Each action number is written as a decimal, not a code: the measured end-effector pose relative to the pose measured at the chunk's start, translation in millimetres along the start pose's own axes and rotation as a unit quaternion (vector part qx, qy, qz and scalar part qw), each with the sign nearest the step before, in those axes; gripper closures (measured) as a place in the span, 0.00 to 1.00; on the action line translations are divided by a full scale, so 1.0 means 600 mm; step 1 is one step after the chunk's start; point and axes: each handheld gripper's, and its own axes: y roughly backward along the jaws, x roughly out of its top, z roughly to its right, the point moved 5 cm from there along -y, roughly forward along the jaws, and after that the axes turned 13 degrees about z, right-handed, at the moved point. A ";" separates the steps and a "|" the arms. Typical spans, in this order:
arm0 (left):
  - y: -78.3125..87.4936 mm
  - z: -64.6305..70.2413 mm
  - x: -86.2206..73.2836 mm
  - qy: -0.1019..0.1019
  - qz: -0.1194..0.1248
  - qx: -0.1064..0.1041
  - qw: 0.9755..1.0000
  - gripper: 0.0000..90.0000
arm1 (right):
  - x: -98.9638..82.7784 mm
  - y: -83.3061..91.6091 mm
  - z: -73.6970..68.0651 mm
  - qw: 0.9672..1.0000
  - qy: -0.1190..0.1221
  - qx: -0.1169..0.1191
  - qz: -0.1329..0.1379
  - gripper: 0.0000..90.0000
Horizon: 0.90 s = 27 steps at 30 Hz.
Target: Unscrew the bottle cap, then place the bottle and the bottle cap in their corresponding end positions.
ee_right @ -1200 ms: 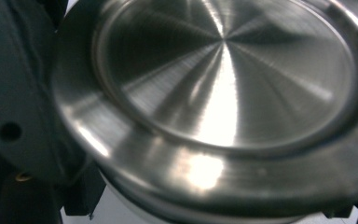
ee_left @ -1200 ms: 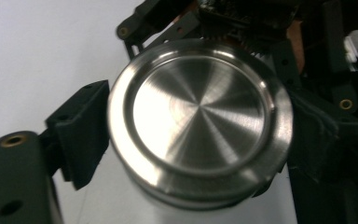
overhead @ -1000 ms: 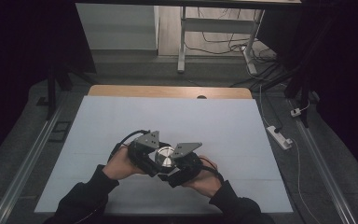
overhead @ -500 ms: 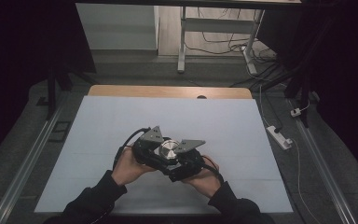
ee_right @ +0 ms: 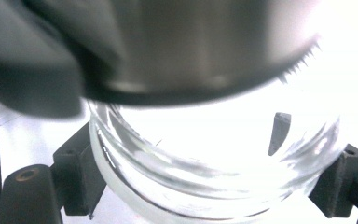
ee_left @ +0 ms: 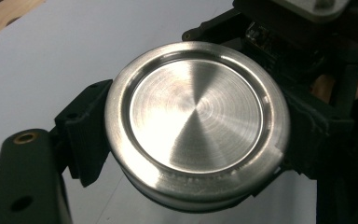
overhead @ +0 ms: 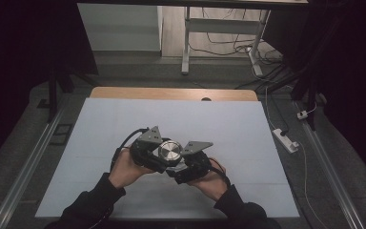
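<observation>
A clear glass jar (ee_right: 214,172) with a round brushed-metal lid (overhead: 170,151) is held above the white table mat (overhead: 228,124), near its front middle. My left gripper (ee_left: 198,140) is shut on the lid (ee_left: 196,119), with one black pad (ee_left: 86,135) on each side of the rim. My right gripper (ee_right: 207,186) is shut on the glass body just under the lid (ee_right: 191,46), its pads (ee_right: 74,182) pressed against the wall. From above, the left gripper (overhead: 159,153) and right gripper (overhead: 178,167) meet at the jar, a hand behind each.
A strip of bare wood (overhead: 171,93) shows at the table's far edge. A white power strip (overhead: 286,140) with its cable lies on the floor to the right. A metal frame (overhead: 186,43) stands beyond the table.
The jar has tipped a little, so the lid's flat face shows more fully from above. Both hands have stayed almost in place.
</observation>
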 end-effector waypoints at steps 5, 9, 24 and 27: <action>0.012 -0.004 0.001 0.001 0.003 0.003 1.000 0.21 | 0.000 0.004 0.008 1.000 -0.005 -0.007 0.001 0.17; 0.019 -0.005 0.000 0.002 0.003 0.005 1.000 0.21 | 0.000 0.007 0.016 1.000 -0.007 -0.012 0.002 0.17; 0.032 -0.002 -0.016 0.006 0.006 -0.008 1.000 0.21 | 0.009 0.011 0.040 1.000 -0.007 -0.024 0.008 0.17; 0.033 -0.001 -0.020 0.010 0.006 -0.008 1.000 0.21 | 0.010 0.010 0.045 1.000 -0.004 -0.027 0.007 0.17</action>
